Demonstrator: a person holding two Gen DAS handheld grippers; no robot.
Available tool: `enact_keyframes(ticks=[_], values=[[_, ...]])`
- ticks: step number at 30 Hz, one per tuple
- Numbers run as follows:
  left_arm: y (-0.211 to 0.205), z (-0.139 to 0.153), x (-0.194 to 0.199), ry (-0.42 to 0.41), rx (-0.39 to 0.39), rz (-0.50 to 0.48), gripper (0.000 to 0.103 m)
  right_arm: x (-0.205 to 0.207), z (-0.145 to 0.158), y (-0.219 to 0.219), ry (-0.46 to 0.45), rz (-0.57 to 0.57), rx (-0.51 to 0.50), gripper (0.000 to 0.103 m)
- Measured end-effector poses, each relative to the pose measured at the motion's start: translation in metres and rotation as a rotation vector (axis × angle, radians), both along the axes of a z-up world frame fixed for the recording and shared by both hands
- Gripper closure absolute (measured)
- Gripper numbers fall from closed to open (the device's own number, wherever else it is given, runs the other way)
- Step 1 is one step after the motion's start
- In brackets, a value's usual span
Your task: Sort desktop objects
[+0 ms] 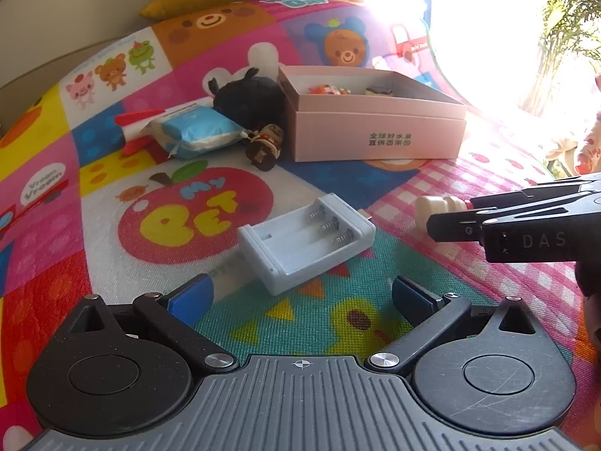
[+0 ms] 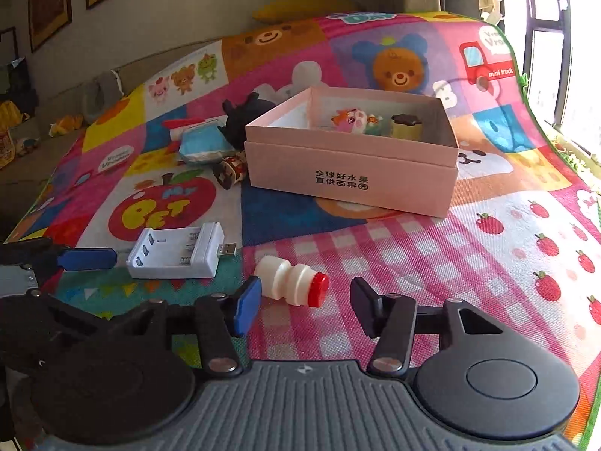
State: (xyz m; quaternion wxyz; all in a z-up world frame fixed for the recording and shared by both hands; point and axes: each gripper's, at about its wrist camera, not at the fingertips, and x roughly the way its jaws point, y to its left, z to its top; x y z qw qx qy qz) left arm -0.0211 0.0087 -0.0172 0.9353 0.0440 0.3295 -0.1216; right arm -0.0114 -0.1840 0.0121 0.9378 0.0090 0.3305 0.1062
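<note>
1. Box [image 2: 349,173]: pink cardboard, open, sits mid play mat [image 2: 488,248]. Holds a few small toys at the back wall, among them a chocolate-topped pudding toy [image 2: 406,124] and an animal figure [image 2: 351,120]. So sorting has started, looks under halfway.
2. Pile left of box, unsorted: black plush [image 1: 249,99], blue tissue pack [image 1: 201,131], red-white rocket [image 1: 137,127], small brown figure [image 1: 265,146].
3. Battery charger [image 1: 306,242], empty, on mat just ahead of left gripper [image 1: 300,297]; jaws spread, holding nothing.
4. Yogurt bottle [image 2: 291,281], red cap, lying on its side just ahead of right gripper [image 2: 306,304]; jaws spread, not touching. Likely next picks.
</note>
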Motion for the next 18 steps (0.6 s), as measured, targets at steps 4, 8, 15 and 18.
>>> enact_keyframes(ticks=[4,8,15,18], values=[[0.0,0.0,0.0,0.0,0.001,0.0,0.0,0.008,-0.002,0.006,0.019,0.008,0.007,0.071],[0.0,0.0,0.0,0.001,0.004,0.002,0.0,0.001,0.001,-0.002,0.005,-0.011,0.019,0.076],[-0.003,0.001,0.001,0.008,0.018,0.016,0.0,-0.024,-0.003,-0.02,-0.008,-0.042,-0.025,0.076],[-0.003,0.001,0.0,0.006,0.017,0.018,0.0,-0.024,-0.002,-0.021,-0.029,-0.072,-0.082,0.073]])
